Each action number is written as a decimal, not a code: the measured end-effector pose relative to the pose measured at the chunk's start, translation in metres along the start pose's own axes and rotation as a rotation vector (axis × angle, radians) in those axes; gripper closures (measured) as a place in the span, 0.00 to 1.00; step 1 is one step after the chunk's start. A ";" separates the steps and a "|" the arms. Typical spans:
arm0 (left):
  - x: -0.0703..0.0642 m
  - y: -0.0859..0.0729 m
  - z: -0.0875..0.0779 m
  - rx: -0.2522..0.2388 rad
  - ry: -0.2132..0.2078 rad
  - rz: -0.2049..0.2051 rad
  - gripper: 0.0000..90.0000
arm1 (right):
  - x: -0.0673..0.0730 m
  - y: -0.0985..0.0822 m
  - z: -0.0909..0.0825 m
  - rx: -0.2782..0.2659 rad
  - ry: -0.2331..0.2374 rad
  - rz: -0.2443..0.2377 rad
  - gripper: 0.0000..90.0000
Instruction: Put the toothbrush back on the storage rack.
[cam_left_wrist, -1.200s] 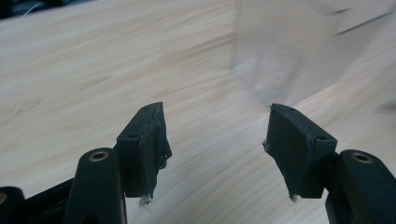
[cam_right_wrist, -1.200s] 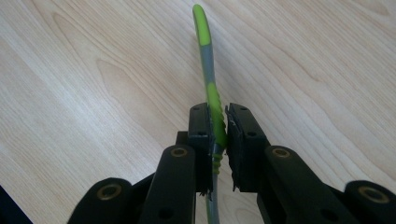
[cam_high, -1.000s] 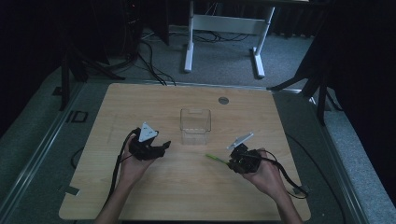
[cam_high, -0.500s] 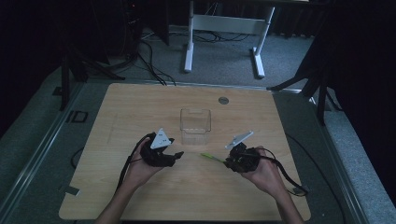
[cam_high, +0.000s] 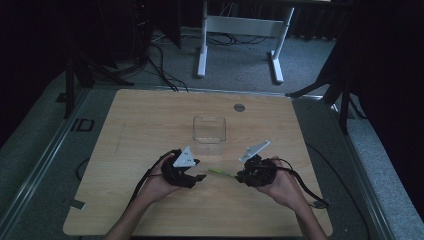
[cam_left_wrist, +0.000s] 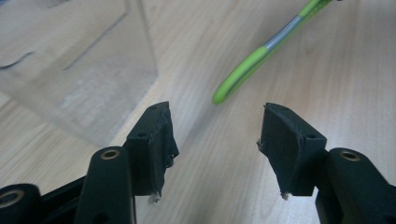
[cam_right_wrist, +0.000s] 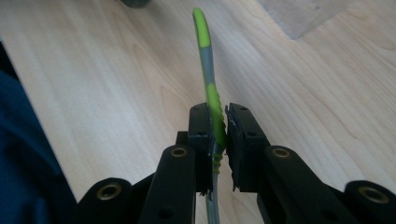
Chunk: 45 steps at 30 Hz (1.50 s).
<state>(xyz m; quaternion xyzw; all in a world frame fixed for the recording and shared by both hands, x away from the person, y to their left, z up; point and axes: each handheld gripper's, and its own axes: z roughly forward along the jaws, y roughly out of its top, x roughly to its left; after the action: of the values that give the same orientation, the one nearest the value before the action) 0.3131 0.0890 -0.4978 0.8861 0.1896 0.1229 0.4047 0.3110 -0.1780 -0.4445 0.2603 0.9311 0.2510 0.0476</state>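
the right tongs (cam_right_wrist: 218, 135) are clamped on a green and grey tool (cam_right_wrist: 208, 84), whose free end sticks out past the jaw tips over the table (cam_high: 150, 115) toward the left tongs (cam_left_wrist: 215, 140). the left tongs stand apart with nothing between them and have just been closing; the tool's tip lies just ahead of them, not touching. a clear box (cam_high: 209, 134) sits beyond both tongs, close to the left pair's left jaw.

Clear box (cam_high: 209, 131) behind both tongs
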 end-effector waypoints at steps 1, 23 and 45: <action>-0.001 0.001 0.001 0.002 -0.012 0.007 0.49 | 0.000 0.000 0.000 -0.002 0.008 -0.007 0.89; -0.015 0.002 0.018 0.056 -0.138 0.135 0.62 | 0.009 0.007 0.005 0.014 0.120 -0.110 0.89; -0.025 0.006 0.024 0.081 -0.209 0.181 0.68 | 0.013 0.009 0.006 0.014 0.168 -0.149 0.89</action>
<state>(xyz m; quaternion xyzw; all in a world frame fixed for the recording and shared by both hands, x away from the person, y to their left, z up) 0.3016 0.0581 -0.5103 0.9231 0.0704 0.0585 0.3735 0.3053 -0.1617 -0.4446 0.1687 0.9503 0.2613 -0.0136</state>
